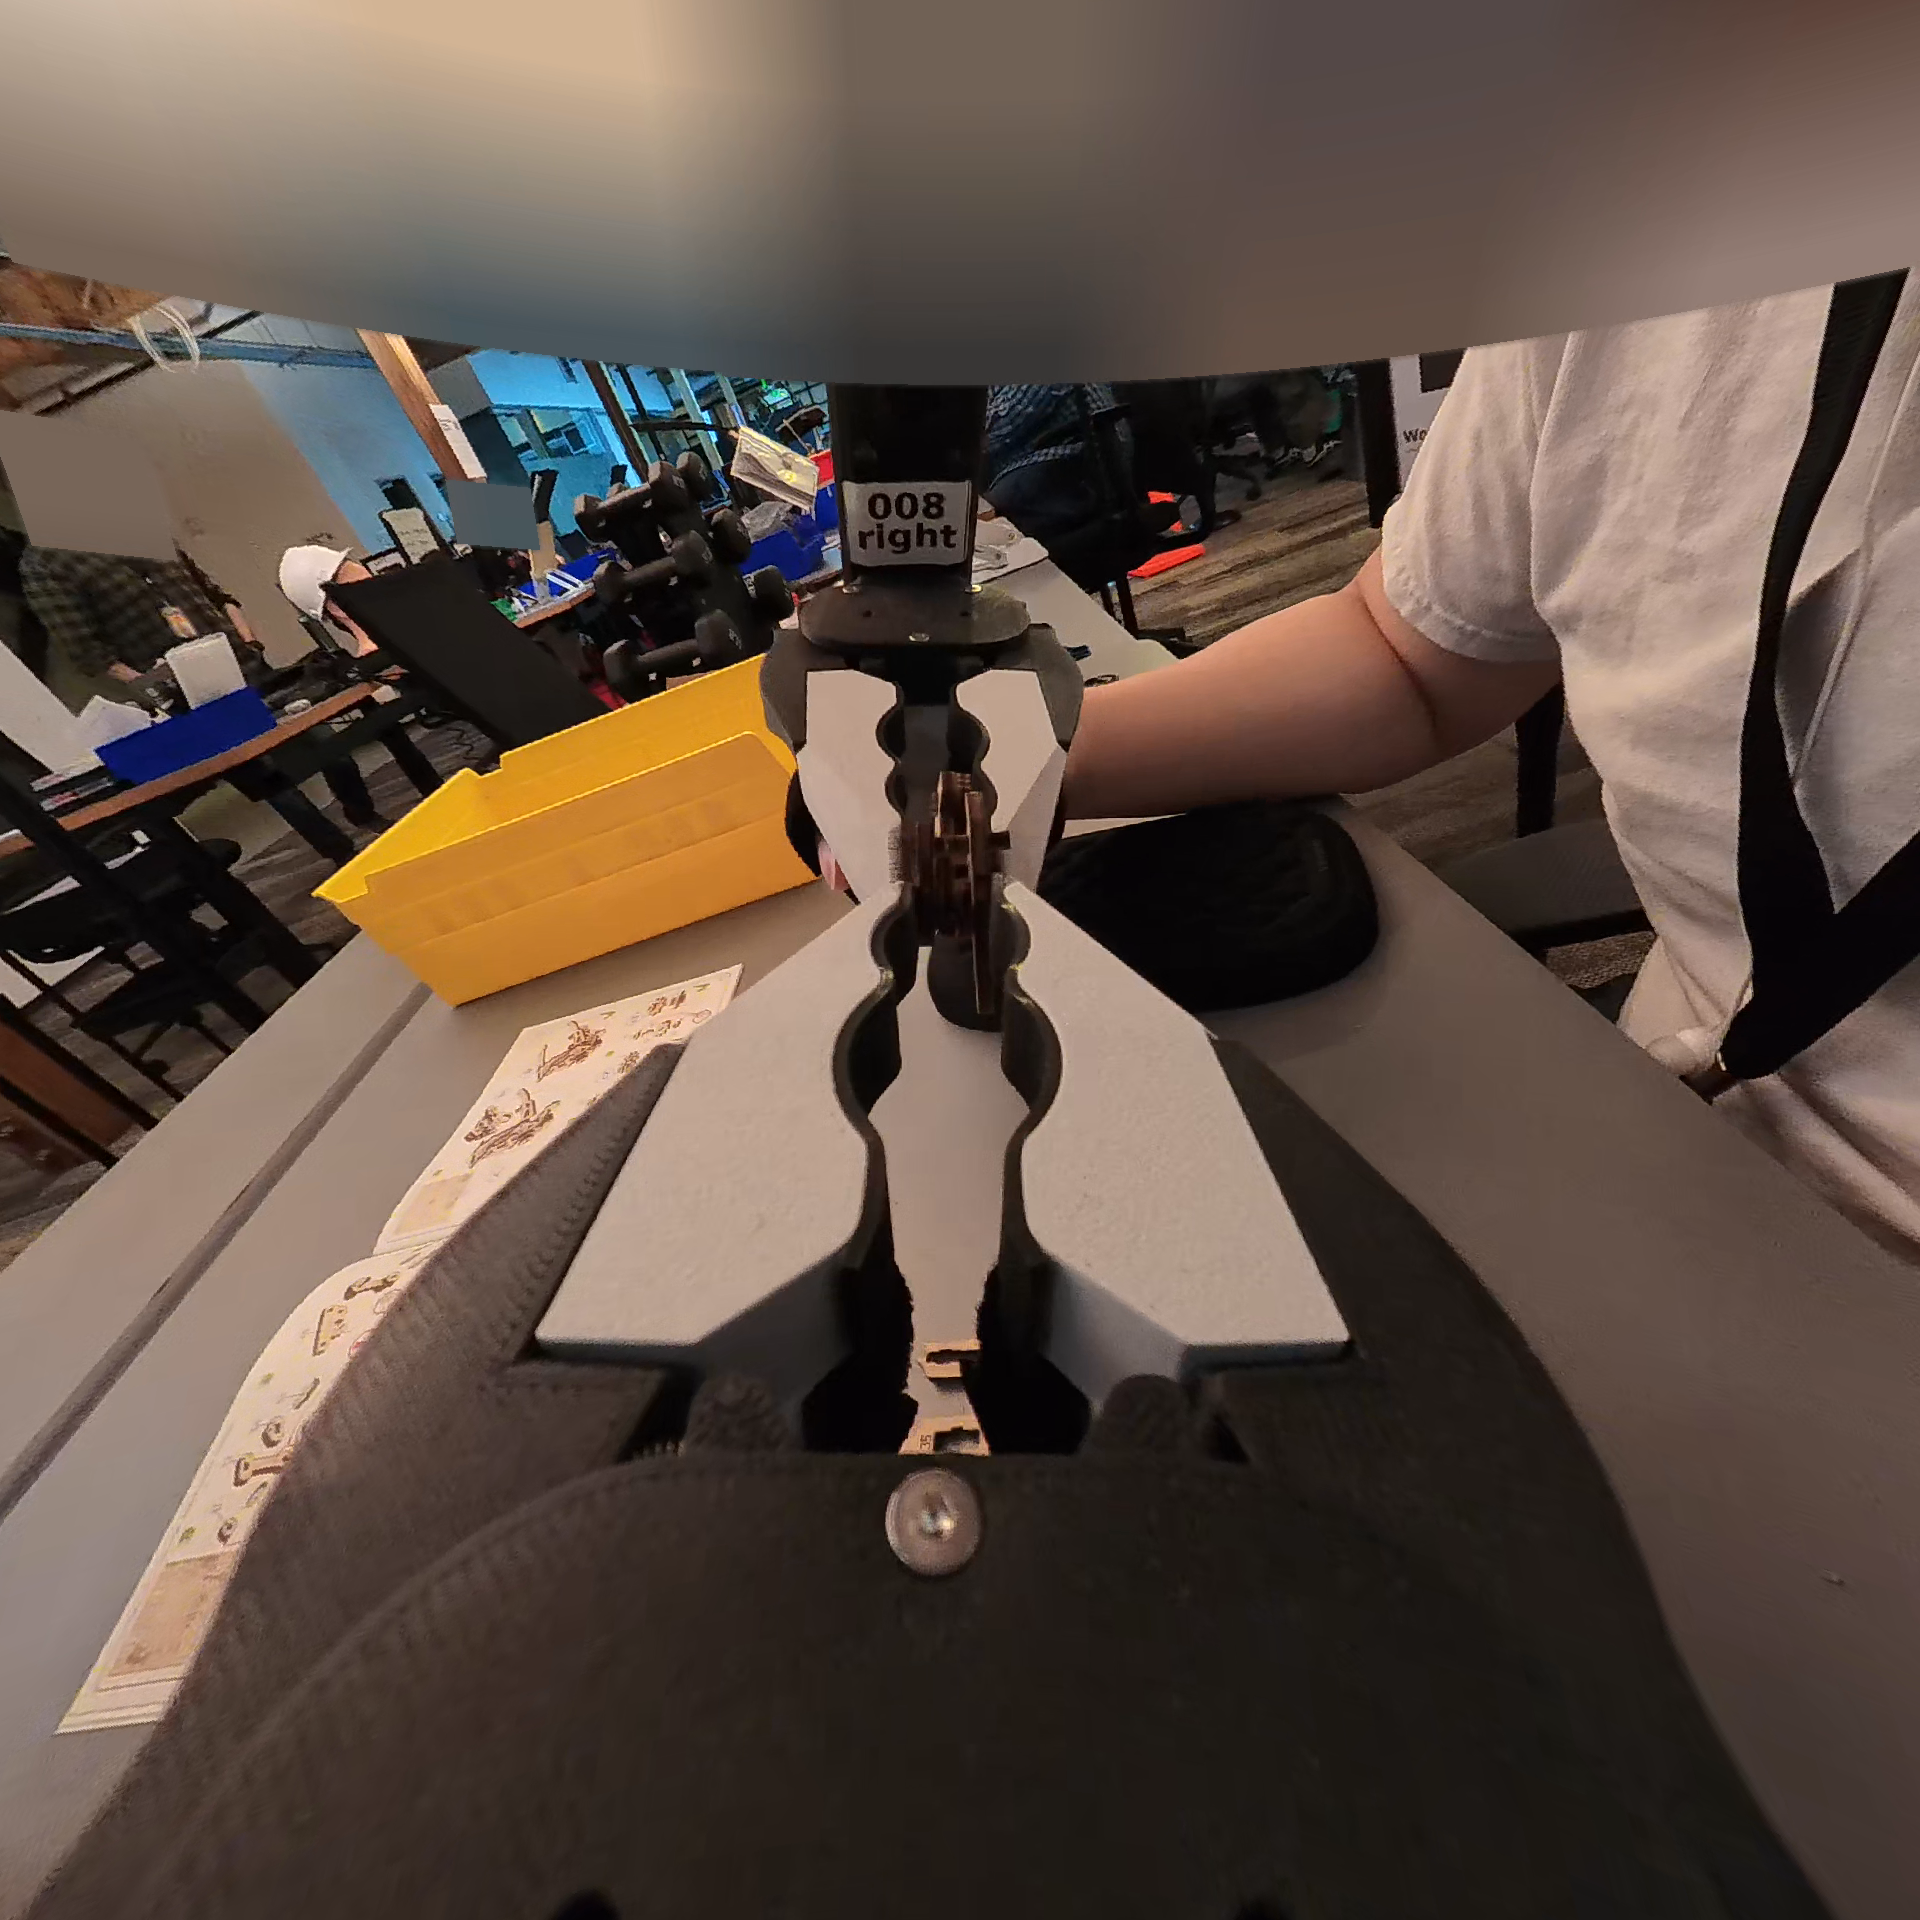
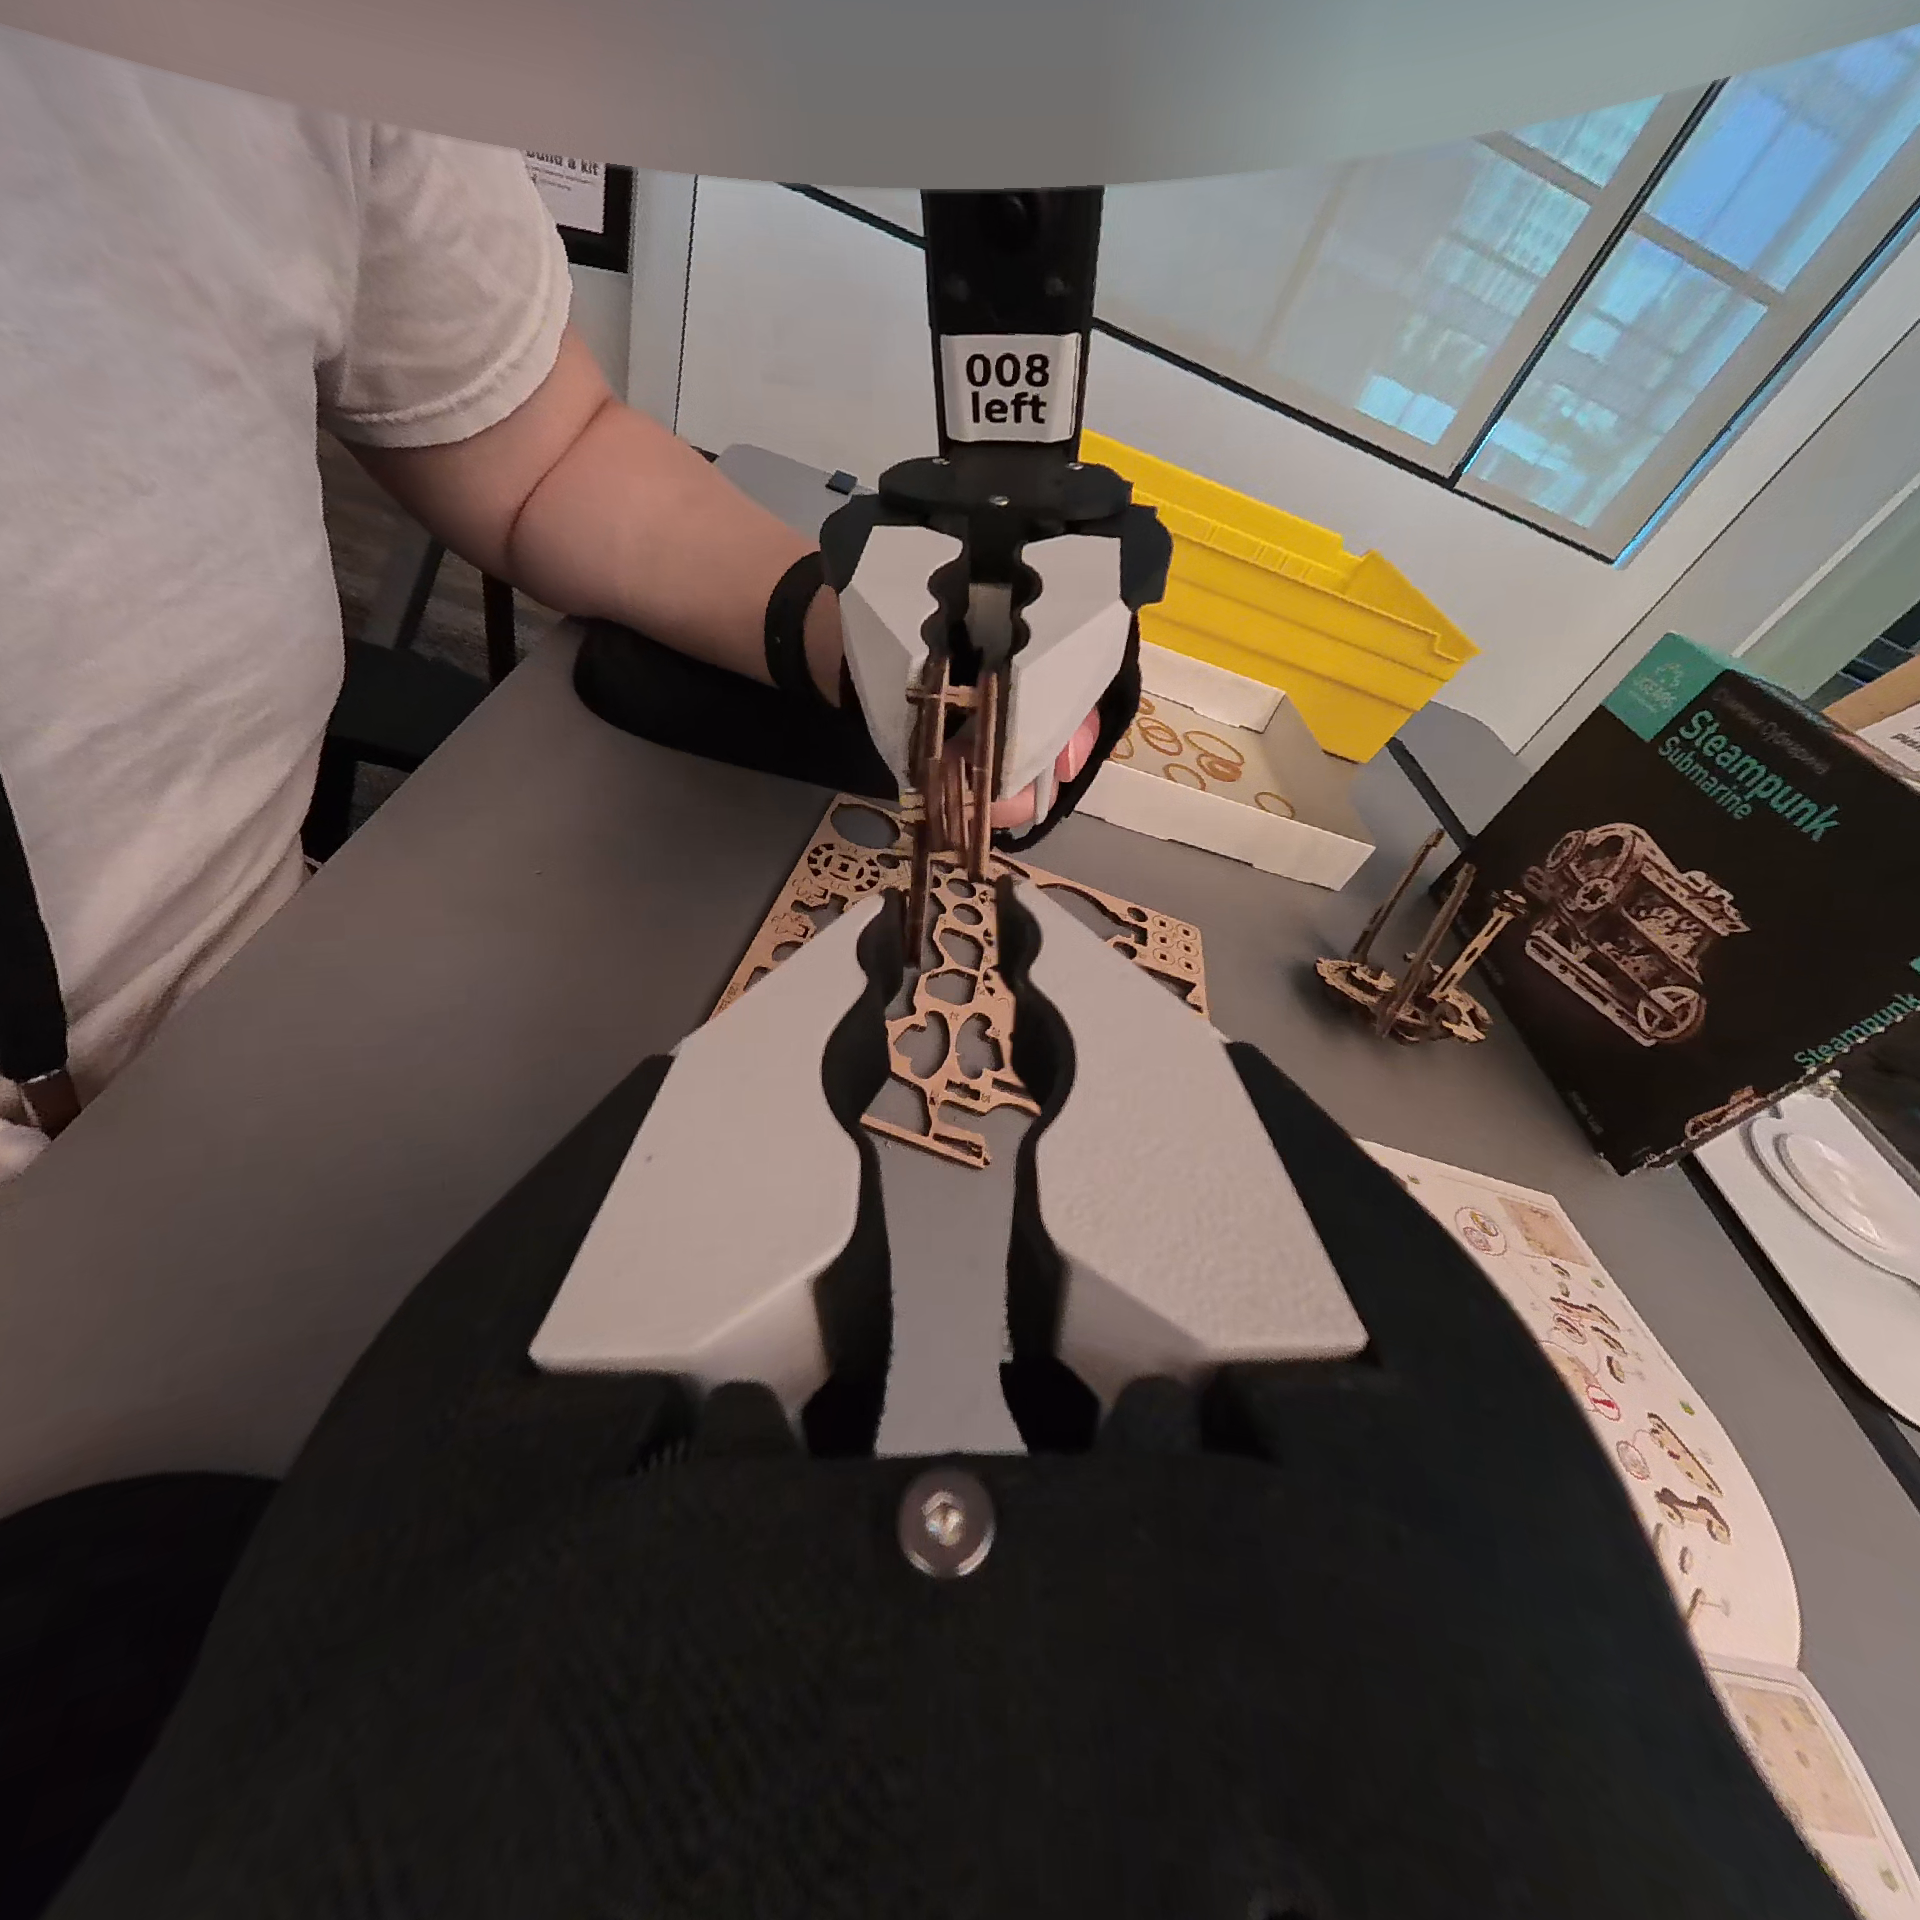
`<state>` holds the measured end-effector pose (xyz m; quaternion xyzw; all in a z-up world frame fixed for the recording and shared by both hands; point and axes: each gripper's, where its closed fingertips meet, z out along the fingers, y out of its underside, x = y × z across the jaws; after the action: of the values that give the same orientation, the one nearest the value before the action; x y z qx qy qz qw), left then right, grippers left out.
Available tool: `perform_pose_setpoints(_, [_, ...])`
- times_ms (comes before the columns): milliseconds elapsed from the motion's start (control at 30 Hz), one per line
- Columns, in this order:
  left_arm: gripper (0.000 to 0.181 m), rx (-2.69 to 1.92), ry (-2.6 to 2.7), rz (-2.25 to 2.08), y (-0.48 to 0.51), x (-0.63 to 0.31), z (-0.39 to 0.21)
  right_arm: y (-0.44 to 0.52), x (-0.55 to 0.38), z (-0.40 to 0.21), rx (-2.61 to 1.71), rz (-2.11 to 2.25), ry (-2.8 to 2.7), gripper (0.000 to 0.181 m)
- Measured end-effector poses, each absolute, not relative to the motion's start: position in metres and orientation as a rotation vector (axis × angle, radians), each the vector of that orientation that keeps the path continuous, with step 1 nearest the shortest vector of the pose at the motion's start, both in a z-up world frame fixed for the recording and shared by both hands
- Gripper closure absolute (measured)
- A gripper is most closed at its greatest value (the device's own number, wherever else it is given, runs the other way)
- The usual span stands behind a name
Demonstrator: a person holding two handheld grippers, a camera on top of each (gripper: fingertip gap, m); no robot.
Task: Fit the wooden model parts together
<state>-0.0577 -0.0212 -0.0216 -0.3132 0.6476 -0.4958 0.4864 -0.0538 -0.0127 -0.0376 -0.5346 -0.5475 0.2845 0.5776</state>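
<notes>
A small wooden assembly (image 1: 951,857) of thin laser-cut discs and bars hangs above the grey table (image 1: 1558,1299), held between the two grippers, which face each other tip to tip. My left gripper (image 1: 953,906) is shut on its near end. In the right wrist view the left gripper (image 2: 951,727) grips the edge-on discs (image 2: 951,790). My right gripper (image 2: 945,906) is shut on the lower bar of the assembly; it also shows in the left wrist view (image 1: 951,826). A punched-out wooden parts sheet (image 2: 956,1039) lies flat under the right gripper.
A yellow bin (image 2: 1288,603) and a white tray of wooden rings (image 2: 1216,769) stand behind. A half-built wooden model (image 2: 1403,977) and the dark kit box (image 2: 1704,914) are at the right. Instruction sheets (image 1: 561,1081) lie on the table. A person in a white shirt sits close. The tips of both grippers are at nearly the same place.
</notes>
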Motion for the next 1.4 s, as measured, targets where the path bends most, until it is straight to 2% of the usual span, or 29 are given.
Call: perform_pose_setpoints(1400, [0.170,-0.922,1.554,-1.195,-0.001,-0.052,-0.034,0.005,-0.049,-0.045,-1.444,0.785,-1.141,0.171])
